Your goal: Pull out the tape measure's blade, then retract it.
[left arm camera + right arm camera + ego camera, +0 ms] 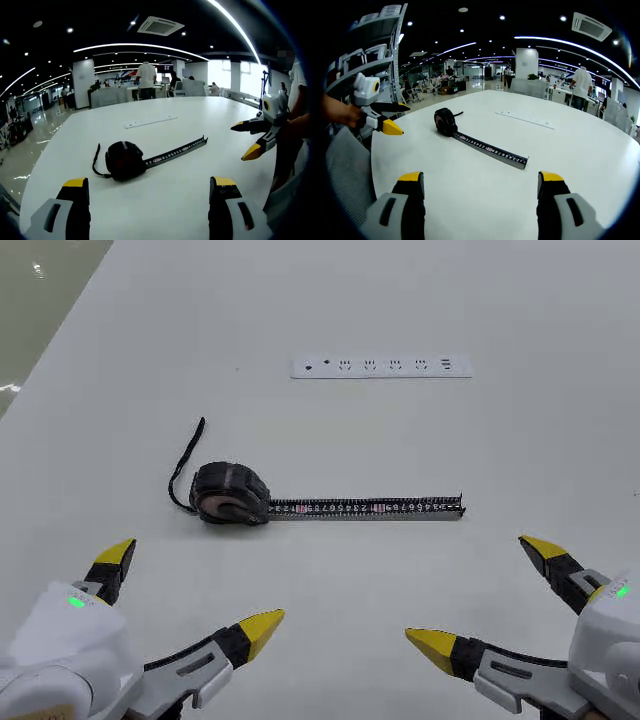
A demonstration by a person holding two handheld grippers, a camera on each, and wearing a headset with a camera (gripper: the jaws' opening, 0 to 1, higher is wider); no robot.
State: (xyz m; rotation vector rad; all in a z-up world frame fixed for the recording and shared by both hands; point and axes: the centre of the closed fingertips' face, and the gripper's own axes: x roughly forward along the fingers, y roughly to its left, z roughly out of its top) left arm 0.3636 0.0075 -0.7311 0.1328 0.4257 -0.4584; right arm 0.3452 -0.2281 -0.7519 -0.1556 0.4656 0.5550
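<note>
The tape measure (230,494) lies on its side near the middle of the white tabletop (520,450). Its blade (370,507) is drawn out flat to the right and ends at the small hook (461,505), and its wrist strap (185,465) curls away on the far left. Nothing holds the blade, so a lock or its own friction is probably keeping it out. By that reading the pulling half of the task is done and the retracting is left. Both claws hang at the near edge, well short of the tape. The left claw (197,582) is spread wide with nothing between its jaws, and the right claw (475,590) is equally wide and equally empty. The left one stands on the case's side and the right one on the hook's side, which suits one steadying the case while the other guides the blade home. A power strip (381,367) lies well beyond the tape, clear of the work.
</note>
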